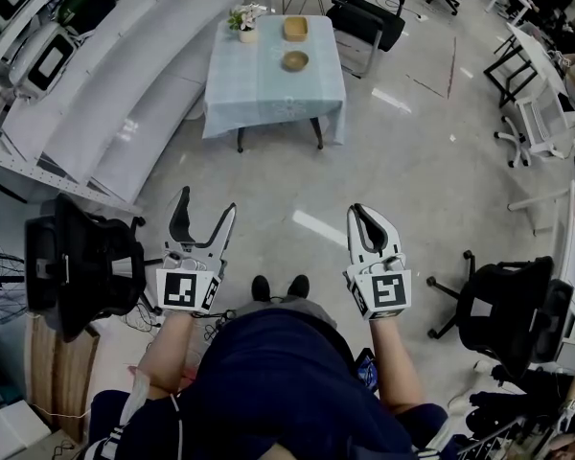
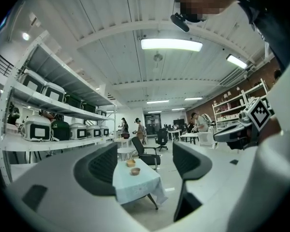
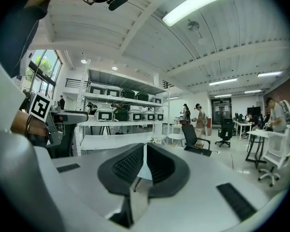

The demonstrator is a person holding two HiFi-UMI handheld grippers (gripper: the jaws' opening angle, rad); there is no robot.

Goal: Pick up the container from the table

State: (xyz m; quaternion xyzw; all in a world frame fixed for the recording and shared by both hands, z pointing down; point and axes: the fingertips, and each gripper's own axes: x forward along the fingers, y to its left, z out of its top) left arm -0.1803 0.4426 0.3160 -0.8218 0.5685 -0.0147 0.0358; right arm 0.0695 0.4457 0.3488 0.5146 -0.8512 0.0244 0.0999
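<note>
Our left gripper (image 1: pixel 206 205) is spread, right gripper (image 1: pixel 362 214) pressed together; arriving shut, it may shove the 2 upper-centre bowls (image 1: pixel 294 61).

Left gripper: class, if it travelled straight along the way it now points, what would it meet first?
Probably the cloth-covered table, seen between the left gripper's open fingers; the floor before it looks free. Depth is unclear.

Both held out level, side by side: left gripper (image 1: pixel 207 204) jaws spread wide, empty — right gripper (image 1: pixel 358 211) jaws pressed together.
</note>
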